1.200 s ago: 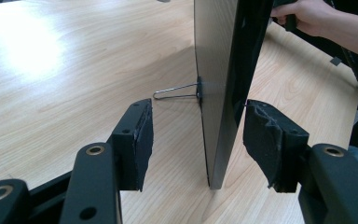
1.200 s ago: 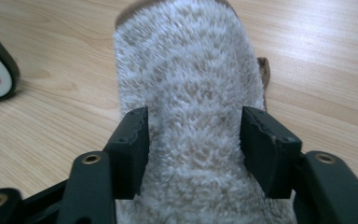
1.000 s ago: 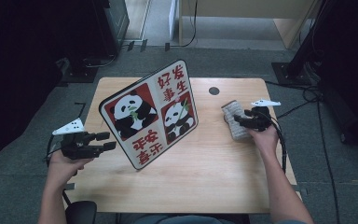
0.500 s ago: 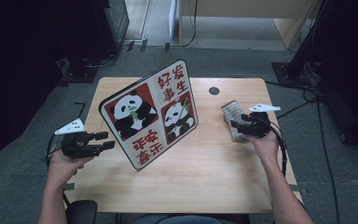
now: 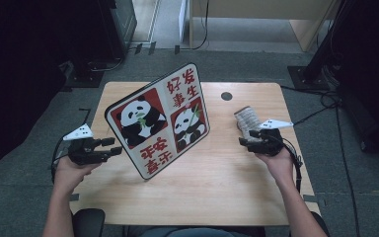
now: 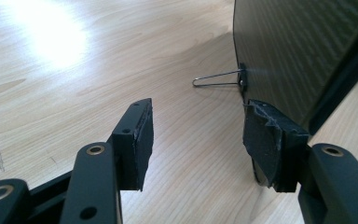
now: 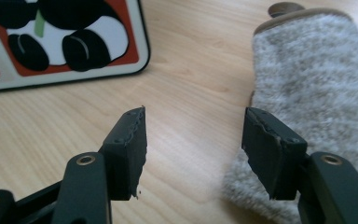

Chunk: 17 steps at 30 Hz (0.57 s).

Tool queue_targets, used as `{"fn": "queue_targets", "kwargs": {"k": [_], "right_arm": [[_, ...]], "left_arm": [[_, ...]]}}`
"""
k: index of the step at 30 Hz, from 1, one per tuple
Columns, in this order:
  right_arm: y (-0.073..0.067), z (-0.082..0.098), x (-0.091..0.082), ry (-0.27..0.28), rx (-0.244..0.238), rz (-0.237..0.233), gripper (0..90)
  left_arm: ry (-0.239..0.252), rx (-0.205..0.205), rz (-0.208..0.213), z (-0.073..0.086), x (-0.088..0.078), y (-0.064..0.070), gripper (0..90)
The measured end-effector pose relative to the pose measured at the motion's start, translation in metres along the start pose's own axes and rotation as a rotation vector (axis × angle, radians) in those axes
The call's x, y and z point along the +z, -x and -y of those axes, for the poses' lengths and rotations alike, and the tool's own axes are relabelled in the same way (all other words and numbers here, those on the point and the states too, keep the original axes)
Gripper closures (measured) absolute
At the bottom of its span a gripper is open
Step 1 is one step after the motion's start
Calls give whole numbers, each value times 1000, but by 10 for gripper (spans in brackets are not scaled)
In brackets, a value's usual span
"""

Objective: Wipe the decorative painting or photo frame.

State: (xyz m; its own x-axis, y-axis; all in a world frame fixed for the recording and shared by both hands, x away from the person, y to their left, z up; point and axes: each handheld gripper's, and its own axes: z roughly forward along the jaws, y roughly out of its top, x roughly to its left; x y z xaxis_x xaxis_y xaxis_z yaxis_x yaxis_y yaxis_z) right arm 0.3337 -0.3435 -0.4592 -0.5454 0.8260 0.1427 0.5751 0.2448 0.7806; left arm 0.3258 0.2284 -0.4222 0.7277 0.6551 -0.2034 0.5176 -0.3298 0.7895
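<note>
Tongs at frame left (image 5: 112,146) hang released, jaws apart on nothing, just beside the board's (image 5: 160,118) near edge. Board stands tilted mid-frame, propped by a thin wire stand (image 6: 216,78): glossy, flat, rounded corners. Right tongs (image 5: 244,142) gape empty too, one jaw over the fuzzy knit sock (image 5: 248,121), limp on the wooden bench (image 5: 217,187).

Panda board (image 5: 159,120) propped mid-table (image 5: 217,192), sock (image 5: 247,121) to its right, round hole (image 5: 226,96) behind sock
</note>
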Motion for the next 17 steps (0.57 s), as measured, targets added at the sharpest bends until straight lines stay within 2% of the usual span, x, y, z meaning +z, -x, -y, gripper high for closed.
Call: {"fn": "queue_targets", "kwargs": {"k": [5, 9, 17], "right_arm": [[-11, 7, -2, 3, -5, -34, 410], [-17, 10, 0, -5, -32, -50, 410], [-21, 11, 6, -25, -52, -72, 417]], "left_arm": [[-1, 0, 2, 0, 6, -4, 432], [3, -3, 0, 0, 10, -7, 430], [-2, -18, -19, 1, 15, -11, 425]]}}
